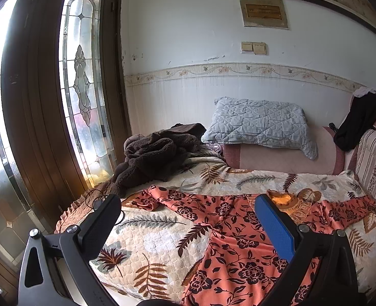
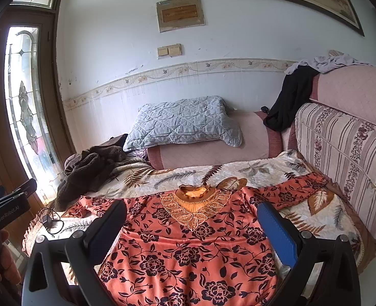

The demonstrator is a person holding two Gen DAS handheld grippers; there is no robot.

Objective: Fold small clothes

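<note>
A sofa draped in a cream quilted leaf-print cover (image 2: 251, 170) is filling both views, with a pink striped backrest (image 2: 341, 153) running along its right side. An orange long-sleeved top with a dark floral print and an embroidered tan collar (image 2: 188, 242) is lying spread flat, front up, on the near part of the cover, its sleeves reaching out to left and right. A pale blue quilted pillow (image 2: 185, 122) is resting on the far armrest. A brown fleece garment (image 2: 91, 168) is lying heaped at the far left, well apart from the top.

The left gripper (image 1: 188, 219) is hovering over the top's left side, jaws spread wide, holding nothing. The right gripper (image 2: 191, 223) is hovering over the chest area, jaws likewise spread wide and empty. A small black cable (image 2: 48, 221) is lying at the cover's left edge.
</note>
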